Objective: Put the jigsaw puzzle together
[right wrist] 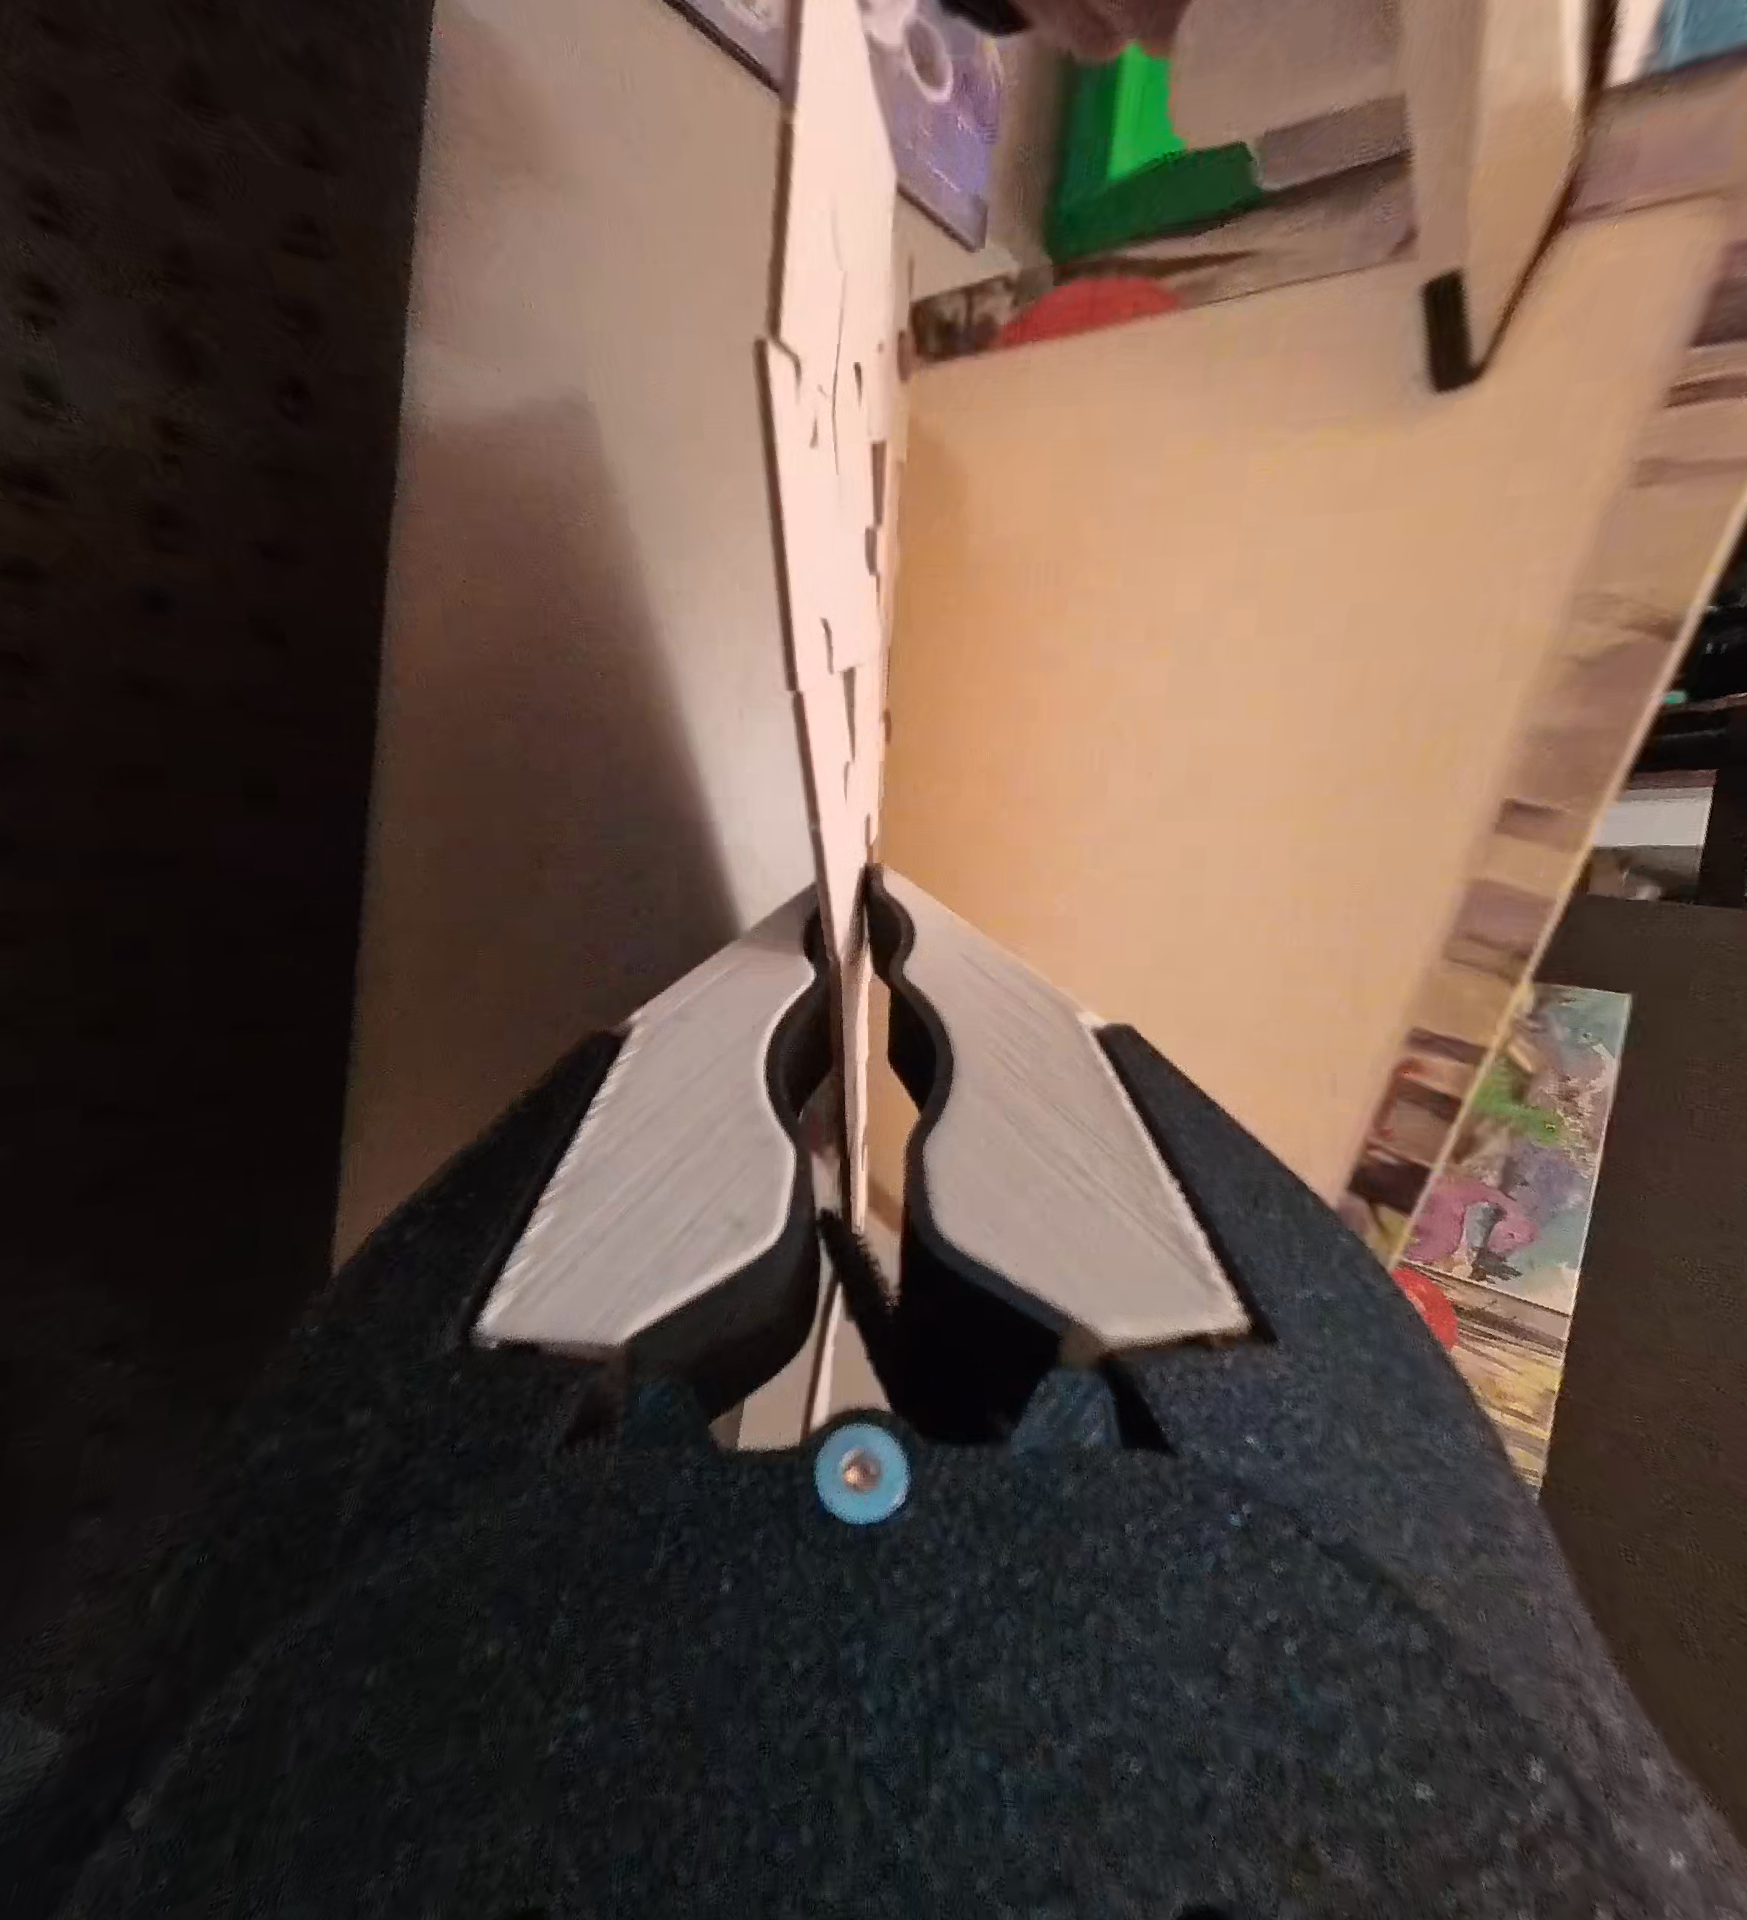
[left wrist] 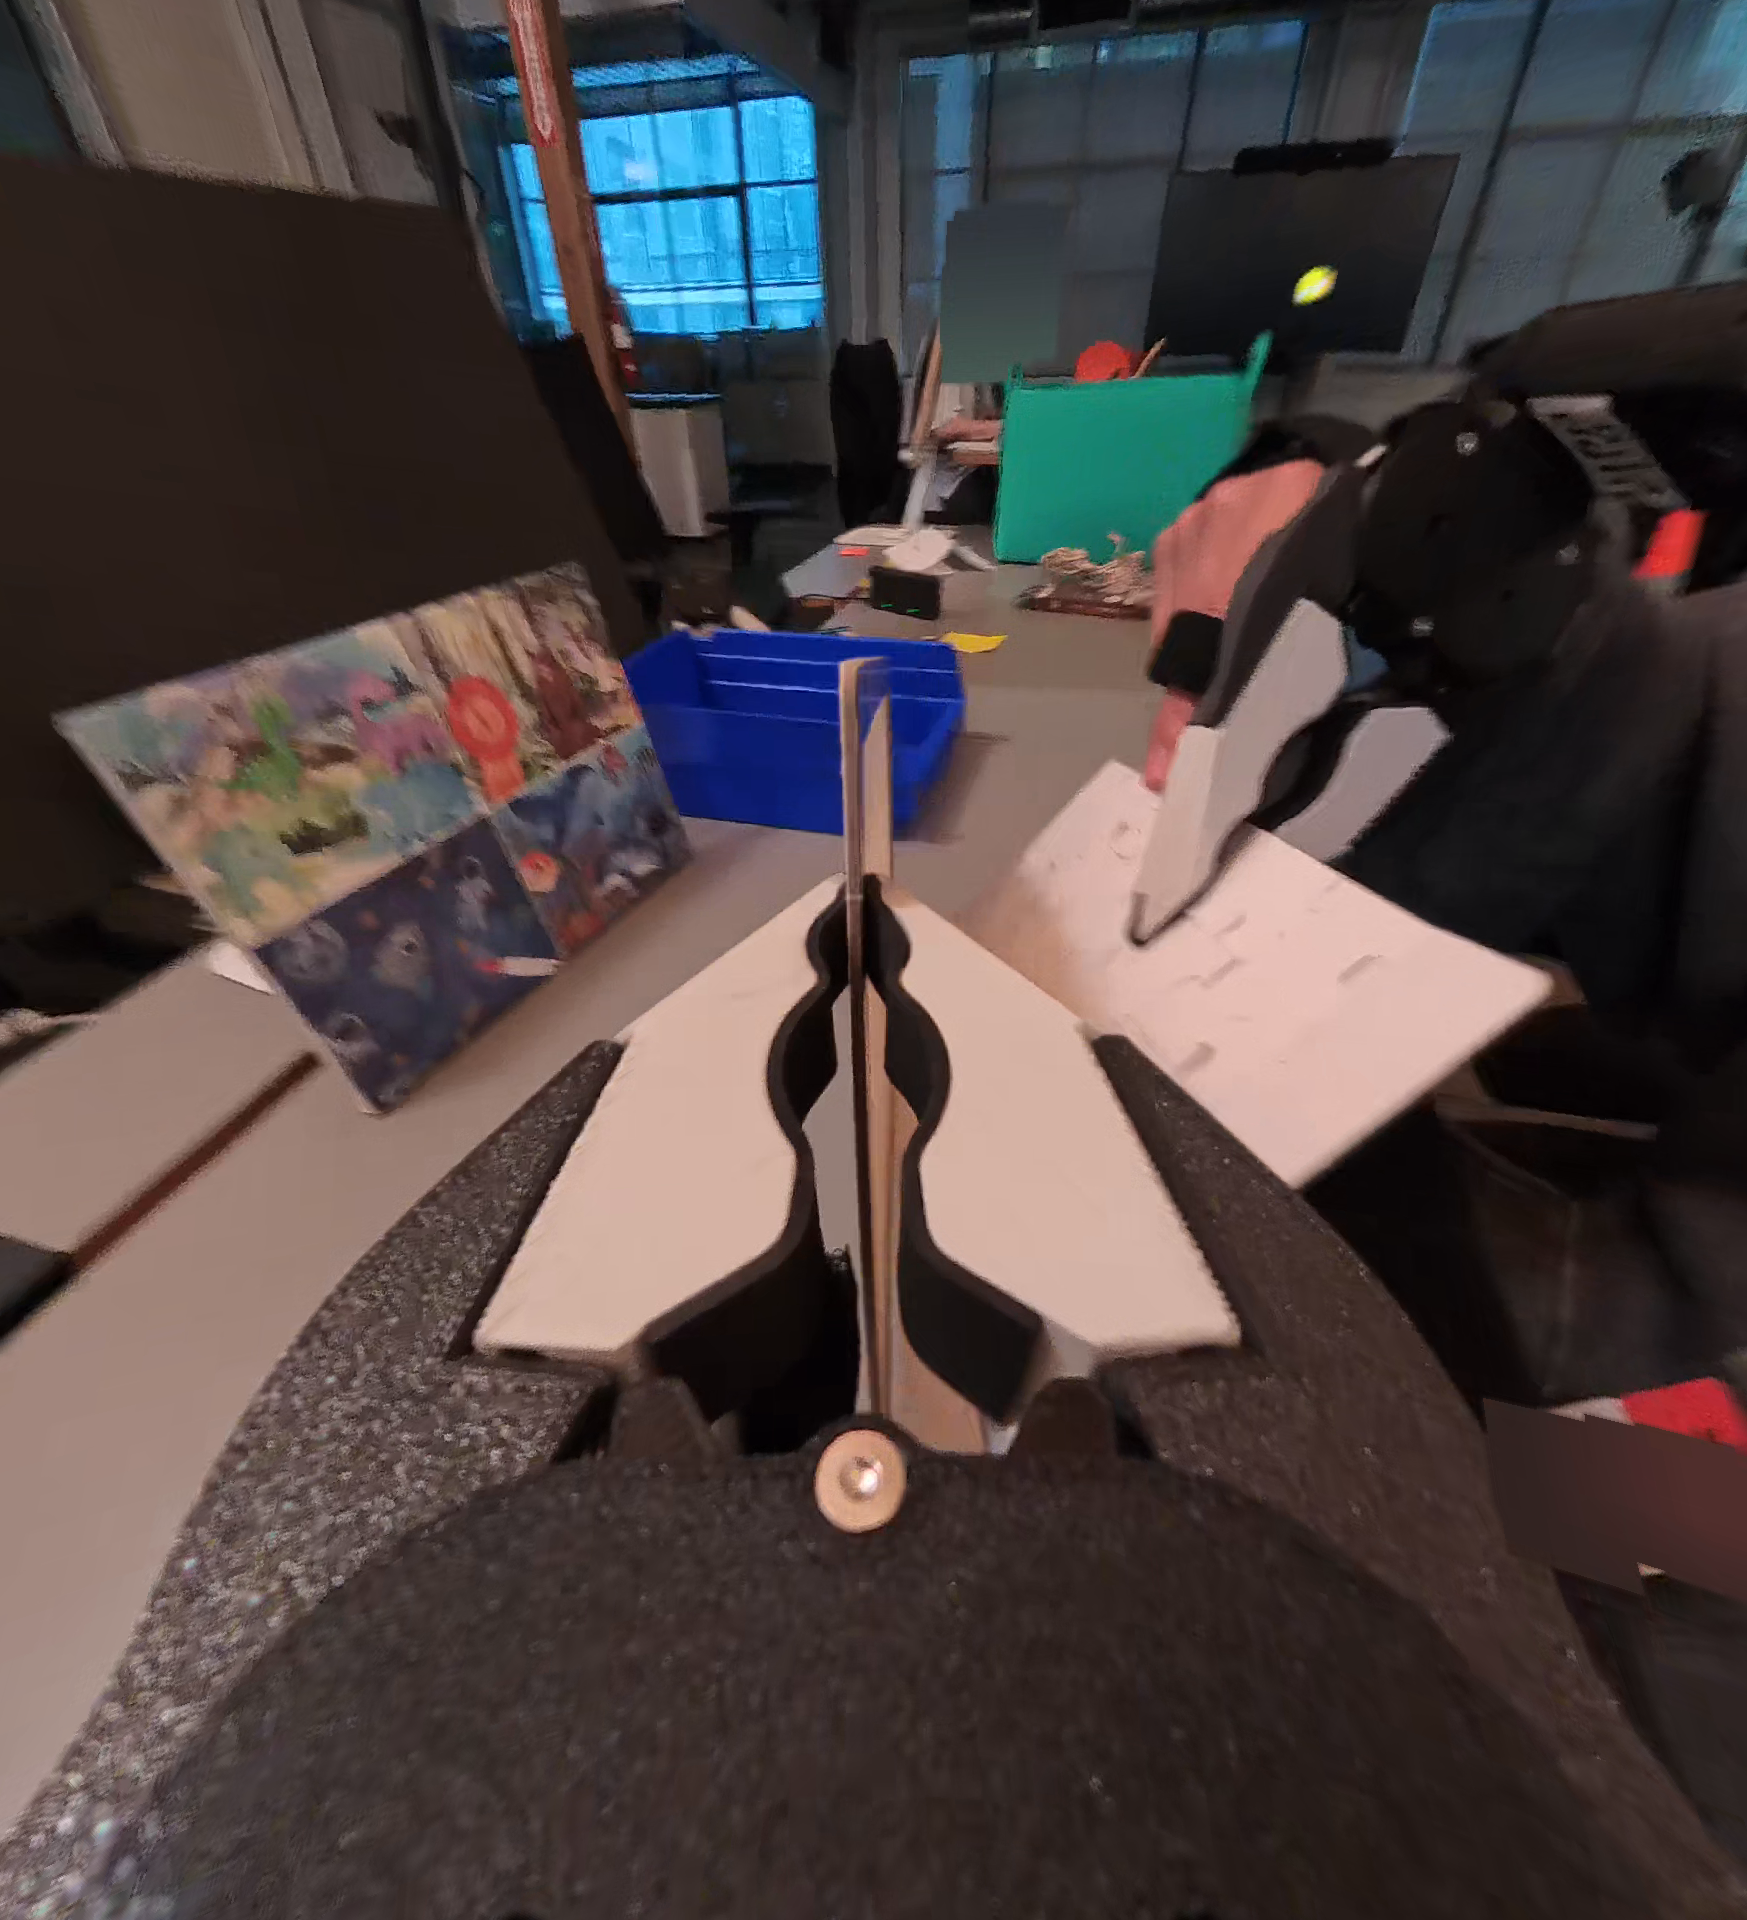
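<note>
Both sets of jaws are pinched nearly together, each on a thin flat sheet seen edge-on: the left gripper (left wrist: 867, 904) clamps a narrow board (left wrist: 866, 769) that rises toward twelve o'clock in its own view, while the right gripper (right wrist: 864, 883) grips a pale panel (right wrist: 838, 468) scored with jigsaw cut lines, its long axis also running to twelve o'clock. Seen from the left wrist view, that same white panel (left wrist: 1253, 977) lies nearly flat at three o'clock, its blank back upward, held at one edge by the right gripper (left wrist: 1160, 920), apparently so it can be carried or turned over without the pieces parting. Holding each sheet by its edge, judging from the frames, keeps the faces clear for handling. Largest on the grey table (left wrist: 121, 1299) is the picture-covered puzzle box (left wrist: 381, 810), propped upright at ten o'clock against a dark partition (left wrist: 173, 468), probably as a reference. Behind the clamped board, at twelve o'clock, sits a blue bin (left wrist: 744, 727). Whether the left gripper's board is part of the puzzle cannot be told, since only its edge shows.
</note>
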`<state>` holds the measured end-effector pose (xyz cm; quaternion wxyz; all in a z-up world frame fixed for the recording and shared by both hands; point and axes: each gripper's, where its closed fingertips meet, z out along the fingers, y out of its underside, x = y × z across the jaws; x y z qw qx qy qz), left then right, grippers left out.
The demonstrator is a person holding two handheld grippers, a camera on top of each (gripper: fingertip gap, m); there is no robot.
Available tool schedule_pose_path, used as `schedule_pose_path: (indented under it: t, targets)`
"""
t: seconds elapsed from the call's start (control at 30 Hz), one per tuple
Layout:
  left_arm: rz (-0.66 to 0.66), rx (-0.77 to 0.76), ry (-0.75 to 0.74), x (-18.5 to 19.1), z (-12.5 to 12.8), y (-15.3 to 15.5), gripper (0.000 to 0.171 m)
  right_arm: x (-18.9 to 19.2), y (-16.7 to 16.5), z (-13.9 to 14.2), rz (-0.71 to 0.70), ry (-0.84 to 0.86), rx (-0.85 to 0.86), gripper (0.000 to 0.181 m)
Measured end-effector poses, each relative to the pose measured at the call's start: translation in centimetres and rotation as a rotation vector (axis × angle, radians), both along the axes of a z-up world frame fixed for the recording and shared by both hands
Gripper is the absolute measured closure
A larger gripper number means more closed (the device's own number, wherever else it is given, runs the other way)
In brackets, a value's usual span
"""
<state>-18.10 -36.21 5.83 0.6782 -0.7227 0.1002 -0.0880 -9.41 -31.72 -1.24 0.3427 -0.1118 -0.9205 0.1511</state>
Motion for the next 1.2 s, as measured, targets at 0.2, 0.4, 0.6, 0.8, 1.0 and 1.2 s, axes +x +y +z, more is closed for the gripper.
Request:
schedule_pose_path:
  t: [0.2,0.4,0.6,0.8,1.0,1.2]
  targets:
    - [0.168,0.030,0.172,-4.1,2.5,0.9,0.171,1.2,1.2,-5.2,-0.033,-0.095,0.021,0.179]
    - [0.392,0.104,0.033,-11.4,4.6,-2.2,0.171,2.5,6.4,-9.4,-0.209,-0.171,-0.045,0.179]
    - [0.562,0.099,-0.371,-17.8,1.8,-5.5,0.171,5.2,8.5,-13.0,-0.339,-0.387,-0.268,0.170]
    - [0.661,0.046,-0.713,-20.6,-4.7,-6.0,0.171,4.8,9.4,-10.2,-0.354,-0.214,-0.419,0.174]
    - [0.773,-0.130,-0.671,-19.4,-10.9,-7.6,0.162,4.9,12.3,-3.9,-0.412,0.084,-0.635,0.178]
    - [0.986,-0.278,-0.458,-20.3,-14.2,-9.1,0.128,3.2,15.4,-1.7,-0.594,-0.013,-1.230,0.179]
